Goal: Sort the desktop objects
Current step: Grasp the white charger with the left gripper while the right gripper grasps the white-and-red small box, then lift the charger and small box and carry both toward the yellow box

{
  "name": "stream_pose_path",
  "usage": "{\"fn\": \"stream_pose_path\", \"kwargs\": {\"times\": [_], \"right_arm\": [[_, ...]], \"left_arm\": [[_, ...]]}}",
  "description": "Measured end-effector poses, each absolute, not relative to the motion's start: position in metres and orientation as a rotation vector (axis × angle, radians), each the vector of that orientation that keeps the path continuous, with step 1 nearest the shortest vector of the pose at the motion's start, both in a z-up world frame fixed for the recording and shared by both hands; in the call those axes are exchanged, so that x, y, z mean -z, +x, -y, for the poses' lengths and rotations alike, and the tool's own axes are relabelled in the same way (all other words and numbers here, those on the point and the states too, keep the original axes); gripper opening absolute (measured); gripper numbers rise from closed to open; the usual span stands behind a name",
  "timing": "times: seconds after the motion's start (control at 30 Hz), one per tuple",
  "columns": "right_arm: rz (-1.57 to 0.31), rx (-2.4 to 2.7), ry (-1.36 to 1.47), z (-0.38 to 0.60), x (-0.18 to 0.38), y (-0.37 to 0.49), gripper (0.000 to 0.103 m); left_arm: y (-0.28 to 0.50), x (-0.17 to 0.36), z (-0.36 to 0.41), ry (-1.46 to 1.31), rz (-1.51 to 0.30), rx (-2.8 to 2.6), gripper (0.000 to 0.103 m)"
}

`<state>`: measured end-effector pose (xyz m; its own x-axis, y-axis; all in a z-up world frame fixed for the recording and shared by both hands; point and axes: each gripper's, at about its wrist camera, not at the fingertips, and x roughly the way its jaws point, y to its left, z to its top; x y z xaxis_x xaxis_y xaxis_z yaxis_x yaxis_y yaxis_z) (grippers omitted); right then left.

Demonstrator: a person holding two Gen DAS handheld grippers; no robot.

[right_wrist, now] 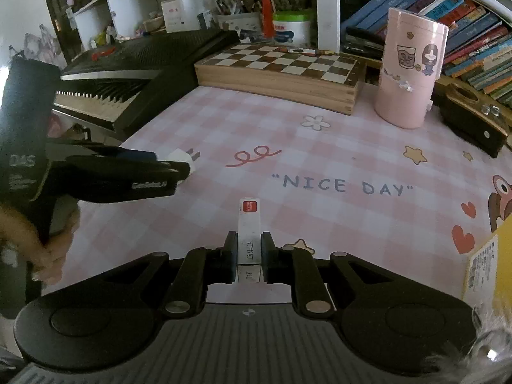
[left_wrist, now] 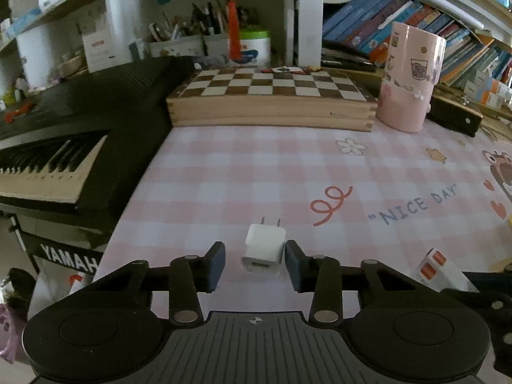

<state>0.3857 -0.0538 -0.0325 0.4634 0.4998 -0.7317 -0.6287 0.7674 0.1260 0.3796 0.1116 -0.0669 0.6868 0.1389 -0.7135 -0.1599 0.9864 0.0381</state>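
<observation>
Spread left gripper jaws straddle the charger, ready to pinch; right gripper pinches the staple box at lower centre.

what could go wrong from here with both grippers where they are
1. The left gripper is open around the white charger, which sits angled and nearer the right finger; closing may twist or push it away.
2. The right gripper holds only the near end of the staple box, so it might pivot or slip when lifted.
3. The grippers are close together, so they may bump.
</observation>
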Motion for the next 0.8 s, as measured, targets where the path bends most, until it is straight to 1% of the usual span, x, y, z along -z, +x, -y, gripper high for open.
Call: {"fn": "stream_pose_path", "kwargs": {"times": [0.07, 0.17, 0.53, 0.8], "right_arm": [[-0.842, -0.696, -0.165, 0.056, 0.032, 0.385, 0.013], [-0.845, -0.691, -0.16, 0.058, 0.031, 0.383, 0.013], [-0.808, -0.63, -0.146, 0.07, 0.018, 0.364, 0.013], [-0.791, -0.569, -0.115, 0.078, 0.003, 0.336, 0.013]], "left_arm": [[0.381, 0.069, -0.11, -0.022, -0.803, -0.146, 0.027], [0.38, 0.07, -0.109, -0.012, -0.801, -0.133, 0.025], [0.338, 0.032, -0.097, -0.073, -0.728, -0.014, 0.025], [0.299, 0.011, -0.088, -0.03, -0.696, 0.076, 0.025]]}}
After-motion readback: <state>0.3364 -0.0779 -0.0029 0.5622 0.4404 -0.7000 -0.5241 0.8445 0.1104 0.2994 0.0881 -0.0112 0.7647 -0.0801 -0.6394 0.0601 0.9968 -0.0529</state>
